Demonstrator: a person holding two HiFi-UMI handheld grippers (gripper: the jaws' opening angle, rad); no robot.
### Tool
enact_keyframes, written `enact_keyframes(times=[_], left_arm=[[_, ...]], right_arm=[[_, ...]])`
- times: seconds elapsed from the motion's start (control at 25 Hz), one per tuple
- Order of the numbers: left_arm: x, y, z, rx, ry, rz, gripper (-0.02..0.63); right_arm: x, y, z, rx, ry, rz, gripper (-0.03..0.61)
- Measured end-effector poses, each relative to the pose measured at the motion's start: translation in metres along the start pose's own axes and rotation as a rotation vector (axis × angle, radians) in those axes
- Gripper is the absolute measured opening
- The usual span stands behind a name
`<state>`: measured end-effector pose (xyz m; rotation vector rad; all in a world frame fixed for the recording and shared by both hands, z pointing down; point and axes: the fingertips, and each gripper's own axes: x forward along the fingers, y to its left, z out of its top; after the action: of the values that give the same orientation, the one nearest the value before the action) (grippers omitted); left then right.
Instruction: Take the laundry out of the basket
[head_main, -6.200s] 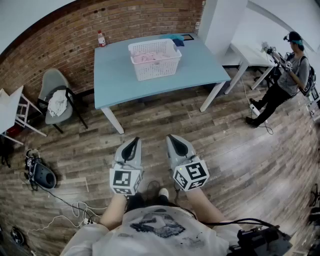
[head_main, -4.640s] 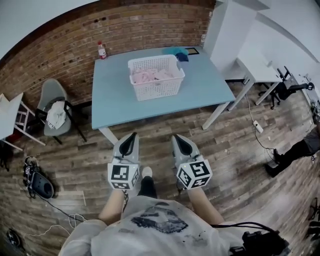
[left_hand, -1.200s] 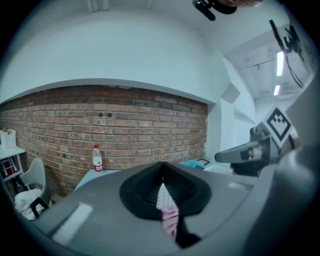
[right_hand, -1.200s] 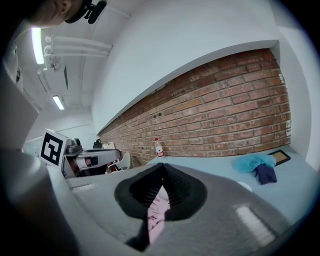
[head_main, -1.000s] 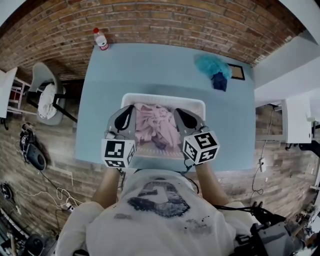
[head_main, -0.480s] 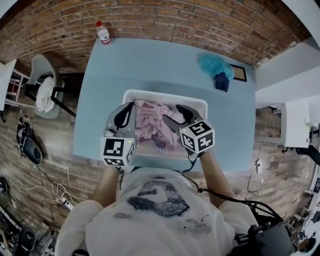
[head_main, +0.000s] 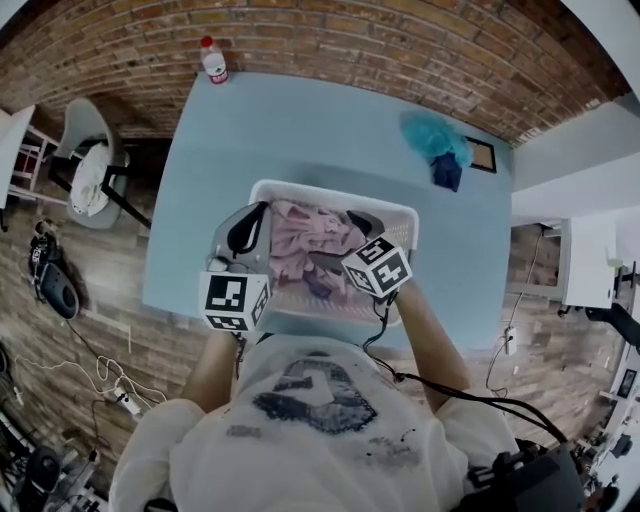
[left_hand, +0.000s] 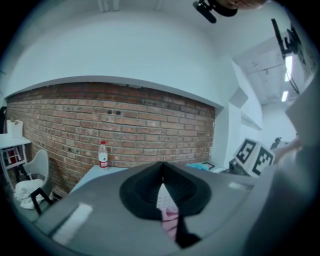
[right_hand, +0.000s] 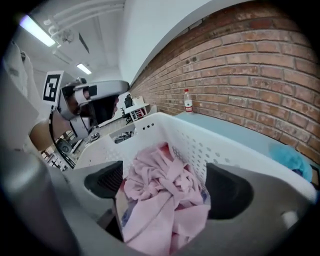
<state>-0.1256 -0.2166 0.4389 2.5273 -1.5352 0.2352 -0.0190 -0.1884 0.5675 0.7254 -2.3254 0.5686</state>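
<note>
A white perforated basket (head_main: 330, 190) stands on the light blue table (head_main: 250, 130), filled with crumpled pink laundry (head_main: 312, 240). My right gripper (head_main: 352, 232) tilts down into the basket. Its jaws have just been opening and now stand wide, with the pink laundry (right_hand: 165, 195) bunched between them and the basket wall (right_hand: 200, 145) just behind. My left gripper (head_main: 252, 212) hovers over the basket's left rim, roughly level. In the left gripper view its pads (left_hand: 145, 192) meet, and only a sliver of basket and pink cloth shows through.
A plastic bottle (head_main: 213, 60) stands at the table's far left corner. A teal cloth (head_main: 435, 135), a dark blue cloth (head_main: 445, 172) and a small frame (head_main: 480, 155) lie at the far right. A chair with a white cloth (head_main: 85, 180) is left of the table; cables lie on the floor.
The right gripper has dropped into the basket, tipped downward and rolled, and its jaws have gone from shut to wide open. The left gripper has stayed put.
</note>
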Motion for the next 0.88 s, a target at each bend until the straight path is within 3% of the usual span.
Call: enact_keyframes(times=[0.2, 0.4, 0.88], left_arm=[[-0.001, 0.006, 0.000, -0.012, -0.005, 0.016, -0.008], [-0.003, 0.010, -0.001, -0.020, -0.009, 0.028, -0.008], [-0.007, 0.018, -0.001, -0.023, -0.009, 0.041, -0.008]], right_arm=[[0.027, 0.009, -0.019, -0.044, 0.094, 0.059, 0.523], [0.046, 0.005, -0.039, -0.141, 0.206, 0.040, 0.523], [0.075, 0.000, -0.069, -0.239, 0.357, 0.056, 0.526]])
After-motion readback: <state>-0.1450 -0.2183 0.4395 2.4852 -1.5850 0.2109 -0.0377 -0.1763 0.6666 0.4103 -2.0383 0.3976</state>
